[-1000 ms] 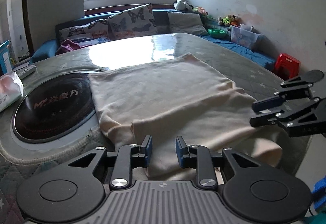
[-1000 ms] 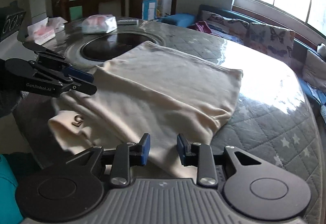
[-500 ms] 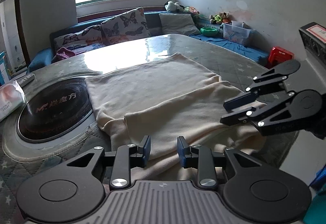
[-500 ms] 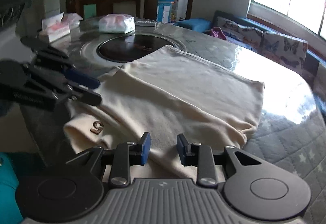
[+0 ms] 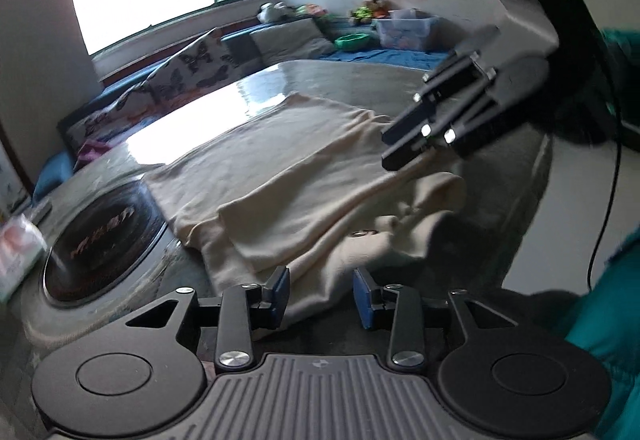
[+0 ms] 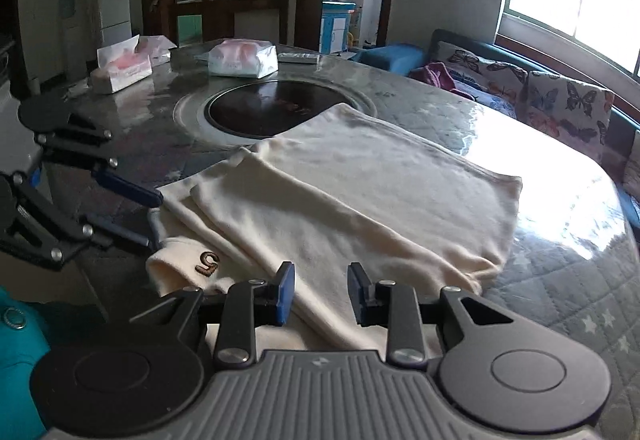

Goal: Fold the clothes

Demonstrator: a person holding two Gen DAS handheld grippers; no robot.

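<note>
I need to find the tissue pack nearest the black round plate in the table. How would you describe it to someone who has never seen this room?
Start at the round table and find the black round plate sunk into it. Just beyond the plate lies a soft tissue pack, white with a pink middle. The tissue box further left is a stiff carton with tissue sticking up, while this one is a flat plastic wrap.

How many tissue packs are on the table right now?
3: one tissue pack beyond the black hob, one at the table's far left, and another just behind it. More may be hidden out of frame.
</note>
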